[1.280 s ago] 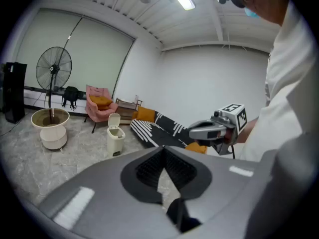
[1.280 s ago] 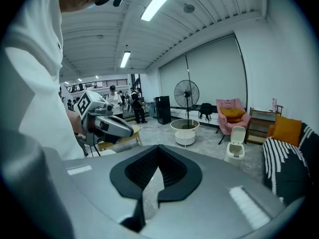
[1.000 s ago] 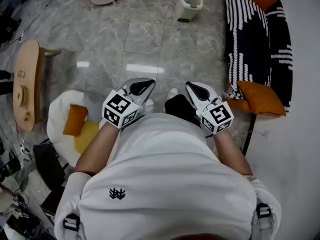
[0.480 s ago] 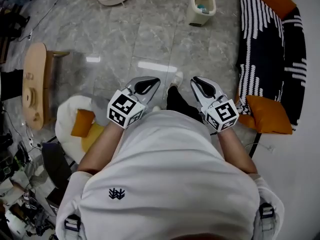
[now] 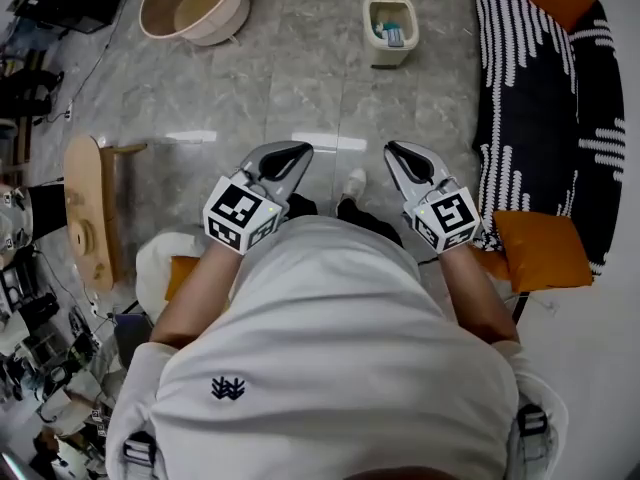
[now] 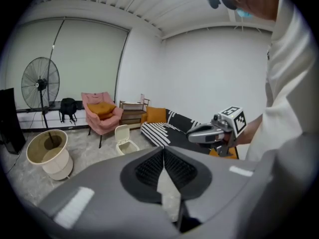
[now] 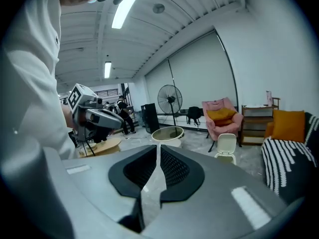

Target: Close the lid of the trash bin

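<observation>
The trash bin (image 5: 388,28) is small and cream, standing on the grey stone floor far ahead with its lid tipped up and some rubbish showing inside. It also appears in the left gripper view as the bin (image 6: 124,141) and in the right gripper view as the bin (image 7: 227,146), lid raised. My left gripper (image 5: 290,151) and right gripper (image 5: 397,151) are held side by side in front of the person's body, well short of the bin. Both are shut with nothing between the pads. From their own cameras, the left gripper (image 6: 163,151) and right gripper (image 7: 158,148) point across the room.
A beige round tub (image 5: 195,3) stands left of the bin. A black-and-white striped sofa (image 5: 530,98) with orange cushions runs along the right. A wooden stool (image 5: 85,208) is at the left. A pink armchair (image 6: 102,114) and a floor fan (image 6: 40,83) stand farther back.
The person has stepped forward: the bin and tub sit lower and nearer in the head view. Both grippers keep the same shut pose in front of the body.
</observation>
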Demonstrator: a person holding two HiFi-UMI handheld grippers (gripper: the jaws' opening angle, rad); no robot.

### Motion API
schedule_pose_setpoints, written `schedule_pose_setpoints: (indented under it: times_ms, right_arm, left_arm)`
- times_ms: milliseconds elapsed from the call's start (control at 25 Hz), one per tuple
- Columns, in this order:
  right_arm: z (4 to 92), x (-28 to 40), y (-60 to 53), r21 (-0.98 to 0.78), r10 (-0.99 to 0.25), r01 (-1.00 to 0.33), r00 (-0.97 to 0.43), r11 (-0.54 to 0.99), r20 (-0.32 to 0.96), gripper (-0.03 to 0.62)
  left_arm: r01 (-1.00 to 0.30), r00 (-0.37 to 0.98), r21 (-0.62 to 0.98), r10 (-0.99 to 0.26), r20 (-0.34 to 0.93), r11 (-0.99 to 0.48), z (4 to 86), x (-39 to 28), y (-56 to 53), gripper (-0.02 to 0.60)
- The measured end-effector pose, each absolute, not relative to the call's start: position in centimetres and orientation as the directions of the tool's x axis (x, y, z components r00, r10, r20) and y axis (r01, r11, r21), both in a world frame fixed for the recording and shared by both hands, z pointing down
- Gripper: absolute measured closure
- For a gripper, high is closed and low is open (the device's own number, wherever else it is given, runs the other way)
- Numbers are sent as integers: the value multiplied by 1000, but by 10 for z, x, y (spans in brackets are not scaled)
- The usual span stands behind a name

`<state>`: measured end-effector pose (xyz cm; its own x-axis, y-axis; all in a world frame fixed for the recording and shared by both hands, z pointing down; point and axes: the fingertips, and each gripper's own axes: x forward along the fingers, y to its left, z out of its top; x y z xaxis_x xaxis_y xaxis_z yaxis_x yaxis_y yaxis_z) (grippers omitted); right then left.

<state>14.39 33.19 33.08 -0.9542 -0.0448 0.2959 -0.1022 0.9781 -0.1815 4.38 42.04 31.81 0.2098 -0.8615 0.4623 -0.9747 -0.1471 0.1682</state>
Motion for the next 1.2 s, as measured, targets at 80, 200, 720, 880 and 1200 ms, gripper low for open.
schedule_pose_setpoints:
  times_ms: [80,200,720,880,1200]
  right_arm:
    - [332,152,316,-194,-73,-135,-952,972,298,571]
    - [341,161,296,-202,-107,-177,-942,963,318,571]
    - [340,142,174,-175,-335,-415,-872,893,355,571]
    - [337,130,120,-180,-428,-518,-821,836,377,571]
    - [337,92,47,-193,-548,-660,-725,726,419,571]
  left_arm:
    - [-969,241,167,-853,462,-184,318,43,394,523]
    - [-959,274,196,-852,447,-206,322,37,355,523]
    - [-906,409,292,-810,421,-306,372,-36,191,523]
    - [-889,455,279,-775,439,-364,385,-73,116,523]
    - [-860,505,227,-702,502,-456,427,-151,-29,523]
